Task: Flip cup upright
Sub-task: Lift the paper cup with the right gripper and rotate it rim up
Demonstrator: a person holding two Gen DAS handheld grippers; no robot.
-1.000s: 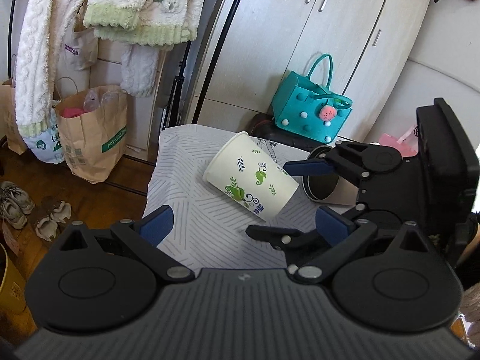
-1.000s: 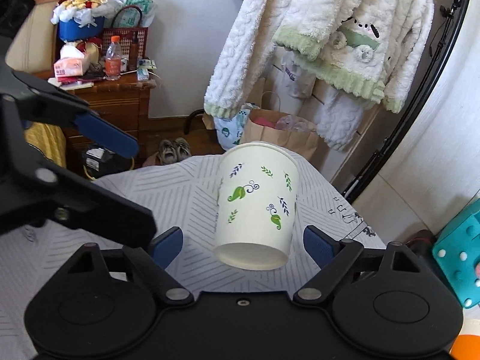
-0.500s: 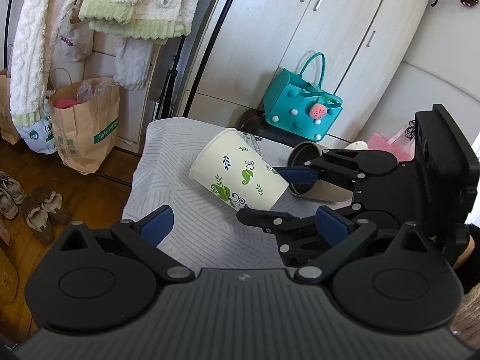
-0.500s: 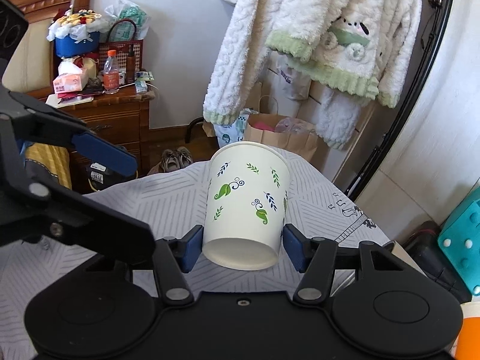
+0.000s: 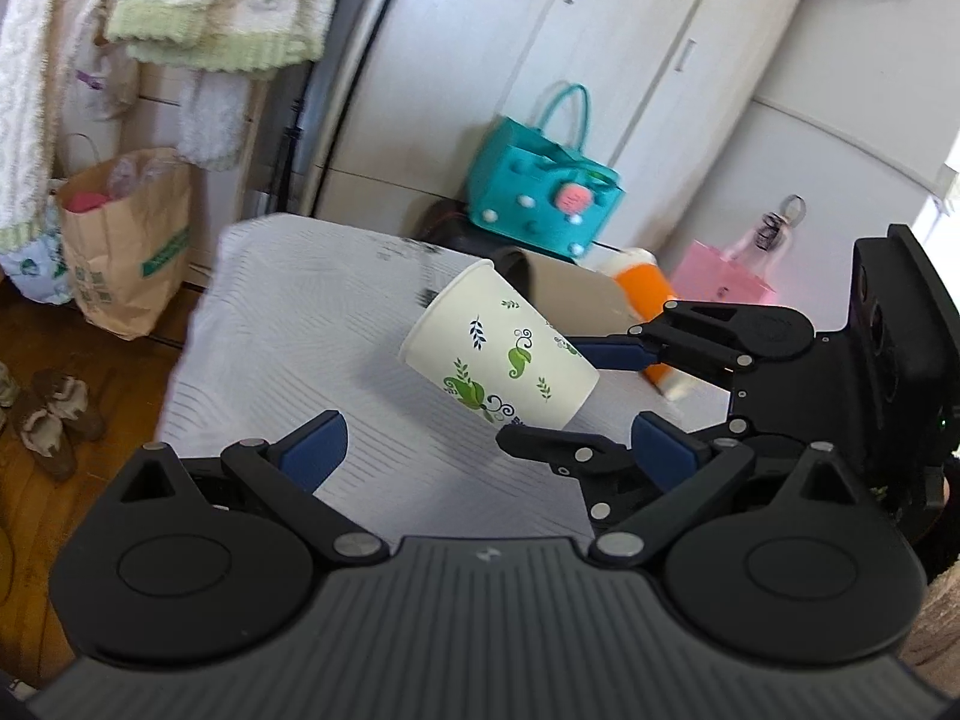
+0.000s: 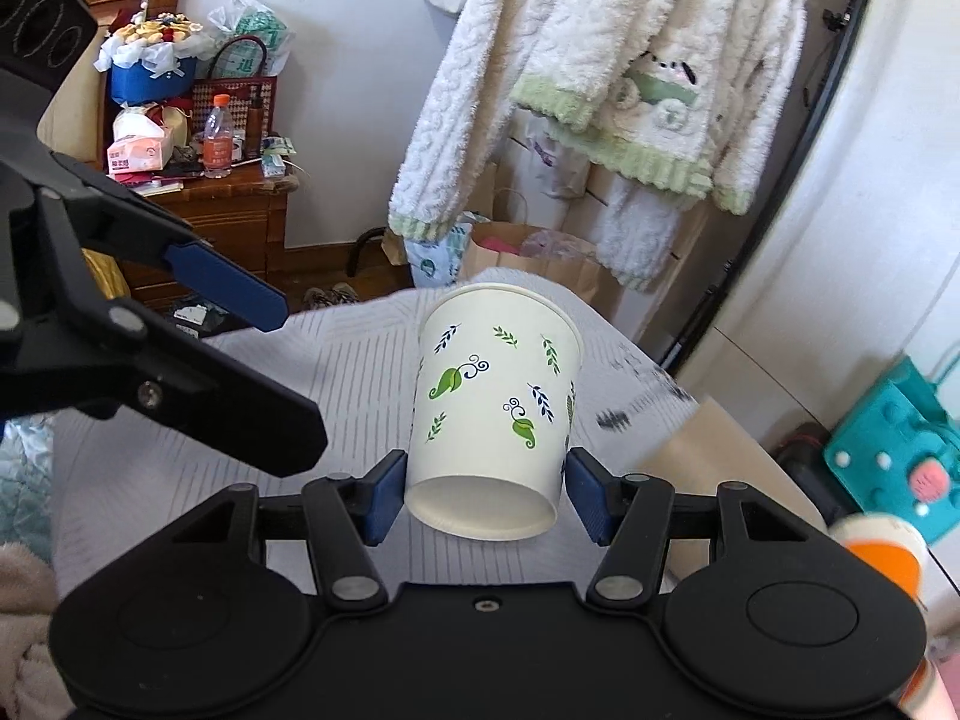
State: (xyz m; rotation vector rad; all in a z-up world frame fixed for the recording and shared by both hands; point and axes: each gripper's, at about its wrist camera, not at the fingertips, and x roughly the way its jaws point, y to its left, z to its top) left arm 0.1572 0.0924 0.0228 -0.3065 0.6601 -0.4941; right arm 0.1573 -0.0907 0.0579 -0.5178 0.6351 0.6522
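A white paper cup with green leaf prints (image 6: 498,408) is held by its base between my right gripper's blue pads (image 6: 483,495). The cup is off the cloth and tilts with its rim up and away. In the left wrist view the same cup (image 5: 498,351) hangs above the table with the right gripper (image 5: 576,384) shut on its base. My left gripper (image 5: 489,450) is open and empty, just in front of the cup; it also shows at the left of the right wrist view (image 6: 222,282).
A grey patterned cloth covers the small table (image 5: 288,300). A brown cardboard tube (image 5: 570,282) and an orange-and-white cup (image 5: 648,294) lie at its far right. A teal bag (image 5: 540,192), a paper bag (image 5: 126,240) and hanging clothes surround the table.
My right gripper closed on the cup's base and lifted it off the cloth, turning its rim upward. The left gripper stayed open.
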